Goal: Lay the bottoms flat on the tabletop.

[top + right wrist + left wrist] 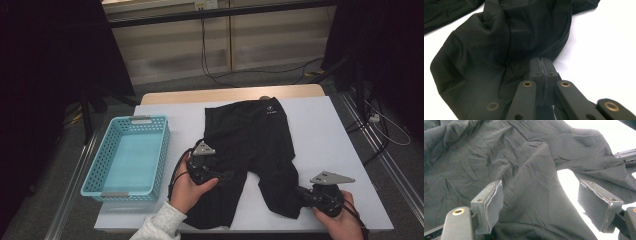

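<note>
A pair of black shorts point(250, 135) lies spread on the white table point(325, 130), waistband at the far side, legs toward me. My left gripper point(227, 176) rests over the left leg, and in the left gripper view its jaws stand wide apart point(549, 205) with crumpled black cloth point(524, 170) lying under and between them, the pads point(494, 202) not pressing on it. At the near right, my right gripper point(301, 192) meets the hem of the right leg. In the right gripper view its jaws are pressed together point(541, 63), pinching the edge of the bunched cloth point(499, 37).
A light blue perforated basket point(140, 119) stands at the table's left side with nothing in it. The table's near edge runs just below both hands. Bare white surface lies to the right of the shorts. Cables trail on the floor beyond the table.
</note>
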`<state>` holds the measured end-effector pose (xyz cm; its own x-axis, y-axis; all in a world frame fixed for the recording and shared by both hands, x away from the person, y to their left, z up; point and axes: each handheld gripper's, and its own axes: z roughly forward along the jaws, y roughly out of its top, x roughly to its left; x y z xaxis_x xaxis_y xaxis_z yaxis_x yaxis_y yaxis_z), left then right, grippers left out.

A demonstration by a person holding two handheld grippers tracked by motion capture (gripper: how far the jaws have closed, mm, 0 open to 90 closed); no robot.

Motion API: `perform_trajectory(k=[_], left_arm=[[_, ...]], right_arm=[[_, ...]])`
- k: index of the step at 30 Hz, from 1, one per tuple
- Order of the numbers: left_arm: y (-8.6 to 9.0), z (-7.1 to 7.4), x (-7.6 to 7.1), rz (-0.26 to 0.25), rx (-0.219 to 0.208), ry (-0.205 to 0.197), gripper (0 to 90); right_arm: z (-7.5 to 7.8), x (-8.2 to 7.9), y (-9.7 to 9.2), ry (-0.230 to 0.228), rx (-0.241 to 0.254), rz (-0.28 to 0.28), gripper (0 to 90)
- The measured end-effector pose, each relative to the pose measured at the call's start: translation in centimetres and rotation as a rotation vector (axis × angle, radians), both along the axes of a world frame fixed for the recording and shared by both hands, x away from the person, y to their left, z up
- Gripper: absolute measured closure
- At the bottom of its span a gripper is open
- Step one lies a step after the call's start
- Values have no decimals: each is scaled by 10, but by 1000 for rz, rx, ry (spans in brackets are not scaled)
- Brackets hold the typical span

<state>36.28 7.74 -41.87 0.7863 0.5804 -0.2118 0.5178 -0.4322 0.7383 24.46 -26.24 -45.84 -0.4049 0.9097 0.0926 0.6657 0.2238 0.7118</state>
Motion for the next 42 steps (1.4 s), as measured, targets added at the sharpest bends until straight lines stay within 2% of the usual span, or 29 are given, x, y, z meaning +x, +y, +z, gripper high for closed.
perform_trajectory(k=[12, 15, 24, 27, 28, 30, 33, 36, 39, 42], left_arm=[[-4, 3, 2, -13, -12, 8, 205], [-6, 3, 3, -19, -15, 10, 206], [-3, 10, 7, -12, -39, 7, 200], [-4, 10, 8, -17, -40, 7, 200], [-5, 10, 7, -14, -43, 5, 199], [-7, 10, 7, -18, -44, 4, 199], [-9, 10, 8, -22, -41, 3, 199], [-10, 9, 8, -28, -34, 7, 198], [-12, 8, 7, -32, -33, 5, 199], [-15, 7, 5, -41, -29, 5, 198]], right_arm=[[4, -14, 0, -1, -12, 8, 893], [5, -17, 1, -8, -29, 14, 893], [8, -33, 3, 5, -22, 15, 890], [10, -42, 5, 9, -57, 20, 858], [11, -44, 5, 6, -61, 18, 818], [13, -47, 5, 0, -64, 18, 811], [17, -40, 1, -28, -63, -10, 768], [16, -25, -8, -41, -32, -67, 729], [12, -8, -13, -33, -29, -98, 715], [3, 8, -13, 4, -40, -111, 706]])
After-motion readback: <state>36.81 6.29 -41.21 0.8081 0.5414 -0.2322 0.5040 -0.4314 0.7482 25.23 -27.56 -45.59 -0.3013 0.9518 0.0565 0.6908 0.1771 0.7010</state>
